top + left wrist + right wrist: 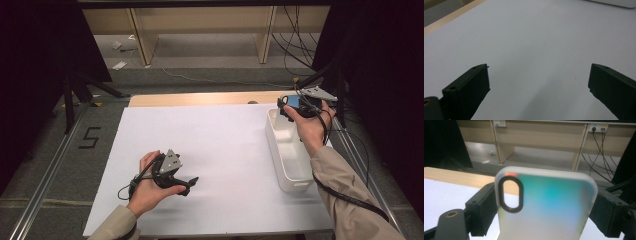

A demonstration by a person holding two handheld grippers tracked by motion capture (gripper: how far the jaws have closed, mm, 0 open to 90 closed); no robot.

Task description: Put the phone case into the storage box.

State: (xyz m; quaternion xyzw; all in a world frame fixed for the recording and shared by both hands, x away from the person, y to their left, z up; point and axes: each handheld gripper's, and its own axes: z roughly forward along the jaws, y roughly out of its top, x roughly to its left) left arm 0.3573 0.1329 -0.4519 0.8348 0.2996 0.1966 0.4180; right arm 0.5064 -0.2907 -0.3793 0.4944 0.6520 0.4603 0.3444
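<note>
Held a phone case [546,207] fast in the right gripper [295,107], jaws spread wide and pressed against both long edges. Showed frosted and translucent in the right gripper view, washed blue-green, with a dark oval camera cut-out near one upper corner and a small red mark above it. Rode up off the table, over the far end of the white bin [289,165], which sat at the right side of the white sheet [220,145]. Gripped by a hand in a beige sleeve [345,190] reaching in from the bottom right, cable trailing down along the forearm.

Rested low over the near-left part of the sheet, that left gripper [189,182], well apart from the bin. Stood wide open in the left gripper view, 2 black jaws far apart, nothing but bare white surface between them. Caught a sliver of the bin's rim [616,2] at the top right there, and the wooden table edge [446,21] at the upper left.
</note>
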